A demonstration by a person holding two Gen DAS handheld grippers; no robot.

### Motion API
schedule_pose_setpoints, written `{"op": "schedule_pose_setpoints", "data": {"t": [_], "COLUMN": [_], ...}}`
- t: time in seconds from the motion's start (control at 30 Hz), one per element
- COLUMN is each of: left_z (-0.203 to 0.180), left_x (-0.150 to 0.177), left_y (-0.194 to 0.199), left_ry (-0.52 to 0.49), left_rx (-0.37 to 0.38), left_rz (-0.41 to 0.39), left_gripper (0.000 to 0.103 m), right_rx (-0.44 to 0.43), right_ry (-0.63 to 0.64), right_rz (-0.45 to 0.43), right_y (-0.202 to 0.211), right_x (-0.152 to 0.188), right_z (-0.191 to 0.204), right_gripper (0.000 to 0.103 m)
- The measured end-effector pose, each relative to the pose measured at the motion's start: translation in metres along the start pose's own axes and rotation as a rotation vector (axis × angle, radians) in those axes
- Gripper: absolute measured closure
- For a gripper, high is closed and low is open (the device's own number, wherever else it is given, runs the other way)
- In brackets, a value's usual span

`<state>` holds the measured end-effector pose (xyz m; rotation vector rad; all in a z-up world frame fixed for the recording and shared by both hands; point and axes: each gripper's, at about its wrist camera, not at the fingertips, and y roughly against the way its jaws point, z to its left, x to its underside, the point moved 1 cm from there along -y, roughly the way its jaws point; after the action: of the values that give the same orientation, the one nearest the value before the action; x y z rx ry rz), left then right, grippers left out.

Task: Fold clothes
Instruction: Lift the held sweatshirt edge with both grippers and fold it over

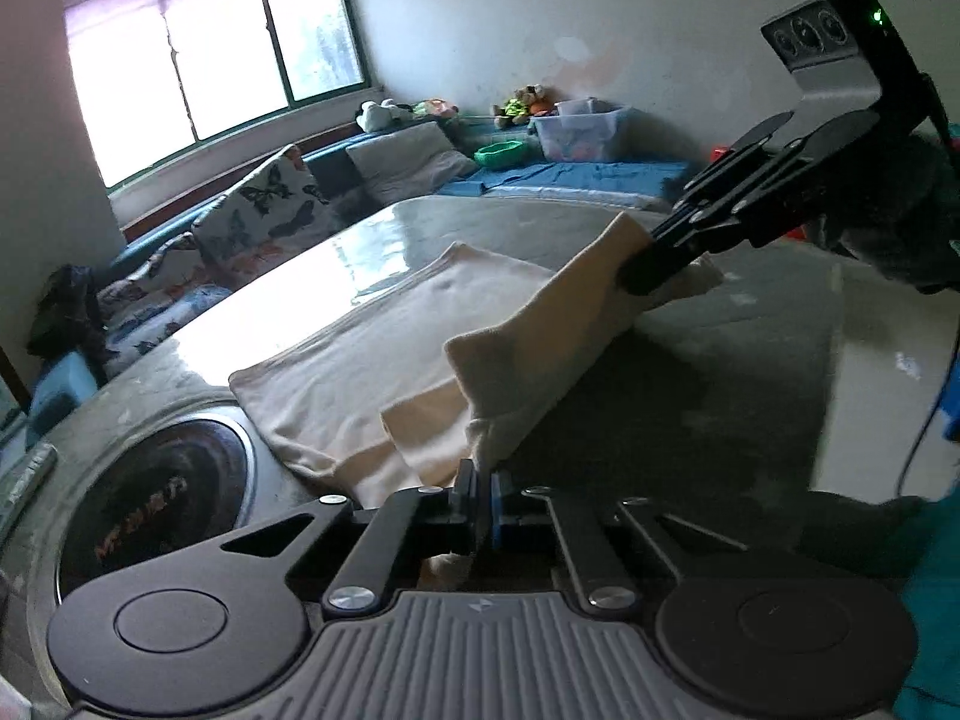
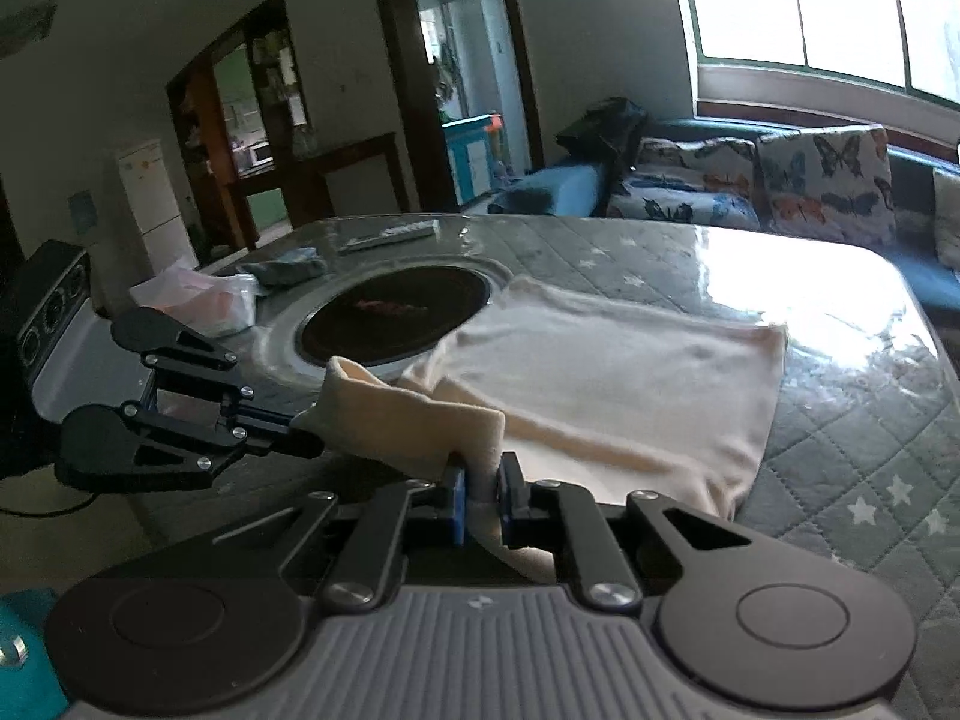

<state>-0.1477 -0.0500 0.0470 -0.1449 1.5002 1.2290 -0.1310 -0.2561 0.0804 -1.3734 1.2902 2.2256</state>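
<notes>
A cream-coloured garment (image 1: 360, 354) lies partly spread on the quilted table (image 1: 690, 390); it also shows in the right wrist view (image 2: 612, 384). My left gripper (image 1: 482, 495) is shut on one end of the garment's near edge and holds it lifted. My right gripper (image 2: 483, 501) is shut on the other end of that edge. The lifted edge hangs stretched between the two grippers above the table. Each gripper shows in the other's view: the right one (image 1: 642, 276) at upper right, the left one (image 2: 312, 450) at left.
A round black burner (image 2: 396, 315) is set into the table next to the garment. A plastic bag (image 2: 198, 300), a dark cloth (image 2: 282, 270) and a remote (image 2: 390, 237) lie at the table's far end. A sofa with butterfly cushions (image 2: 822, 180) stands beyond.
</notes>
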Motion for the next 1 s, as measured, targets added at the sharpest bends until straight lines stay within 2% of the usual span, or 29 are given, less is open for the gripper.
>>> {"op": "schedule_pose_setpoints", "data": {"t": [0.2, 0.4, 0.53, 0.67, 0.87, 1.0], "left_z": [-0.015, -0.001, 0.018, 0.038, 0.062, 0.068], "left_x": [-0.001, -0.021, -0.045, -0.066, -0.083, -0.077], "left_y": [0.046, 0.045, 0.021, -0.017, -0.096, -0.142], "left_ry": [0.053, 0.072, 0.054, 0.044, 0.069, 0.081], "left_rx": [0.072, 0.052, 0.020, -0.012, -0.057, -0.084], "left_rz": [-0.019, -0.060, -0.084, -0.075, 0.001, 0.071], "left_gripper": [0.098, 0.098, 0.098, 0.098, 0.098, 0.098], "right_rx": [-0.067, -0.052, 0.000, 0.052, 0.136, 0.186], "right_ry": [0.034, 0.063, 0.041, 0.019, -0.042, -0.092], "right_rz": [0.034, 0.022, 0.004, -0.006, 0.027, 0.079], "right_y": [0.048, 0.056, 0.040, 0.018, -0.034, -0.075], "right_x": [0.007, -0.009, -0.028, -0.049, -0.069, -0.059], "right_z": [0.033, 0.034, 0.012, -0.015, -0.064, -0.088], "right_gripper": [0.094, 0.094, 0.094, 0.094, 0.094, 0.094]}}
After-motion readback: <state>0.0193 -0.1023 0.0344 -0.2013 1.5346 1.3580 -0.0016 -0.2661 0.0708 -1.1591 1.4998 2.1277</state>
